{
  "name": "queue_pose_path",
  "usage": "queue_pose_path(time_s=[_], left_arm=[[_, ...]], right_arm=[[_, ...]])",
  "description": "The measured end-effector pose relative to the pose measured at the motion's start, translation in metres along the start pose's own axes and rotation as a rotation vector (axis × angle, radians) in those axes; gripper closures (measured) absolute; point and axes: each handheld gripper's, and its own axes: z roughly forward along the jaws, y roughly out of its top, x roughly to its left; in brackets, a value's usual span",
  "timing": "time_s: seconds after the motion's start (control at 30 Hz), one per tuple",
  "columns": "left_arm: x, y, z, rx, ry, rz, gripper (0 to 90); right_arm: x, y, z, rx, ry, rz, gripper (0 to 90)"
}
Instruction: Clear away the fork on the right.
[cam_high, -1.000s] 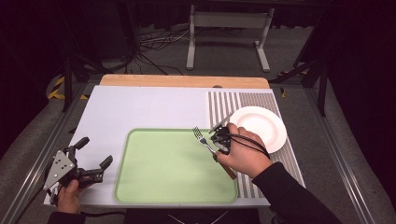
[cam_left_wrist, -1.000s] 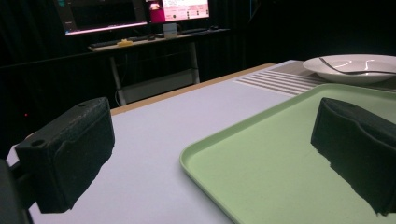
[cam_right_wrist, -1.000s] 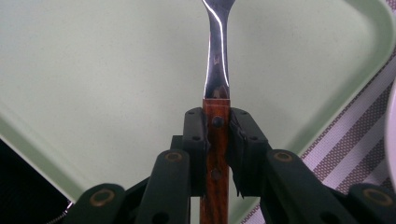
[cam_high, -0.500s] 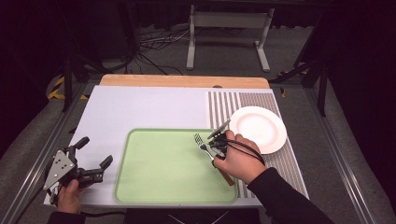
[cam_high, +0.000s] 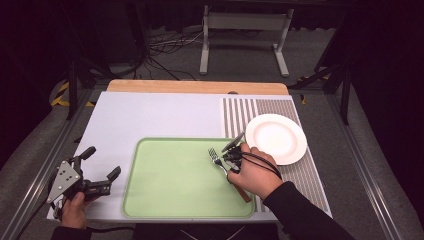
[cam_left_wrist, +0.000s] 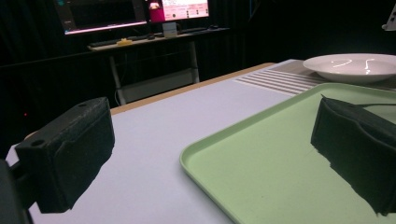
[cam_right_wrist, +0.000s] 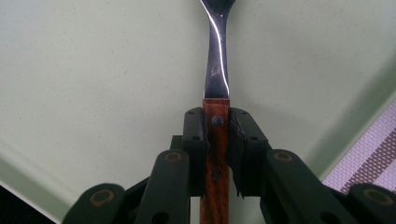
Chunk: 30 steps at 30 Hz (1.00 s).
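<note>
Over tray (cam_high: 165, 185), fork (cam_high: 216, 157) lower now

**Right fingers clamped, left fingers apart**

The right gripper (cam_high: 231, 159) sits low in the person's right hand (cam_high: 255, 175), forearm reaching in from the lower right, its black fingers (cam_right_wrist: 194, 140) pressed together on a wooden-handled fork (cam_right_wrist: 217, 88). The left gripper (cam_high: 100, 177) lies level in the left hand (cam_high: 75, 210) at the near left edge, its fingers (cam_left_wrist: 70, 154) spread wide with nothing between them.
</note>
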Motion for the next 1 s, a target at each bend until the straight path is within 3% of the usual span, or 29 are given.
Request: queue_pose_path(time_s=[0.9, 1.0], left_arm=[[0.0001, 0.0, -0.0003, 0.0, -0.003, -0.002, 0.2], [0.0002, 0.0001, -0.0003, 0.002, -0.004, -0.001, 0.2]], right_arm=[[-0.0009, 0.0002, 0.0051, 0.032, 0.009, 0.017, 77.0], [-0.0012, 0.0003, 0.0048, 0.025, 0.02, 0.011, 73.2]])
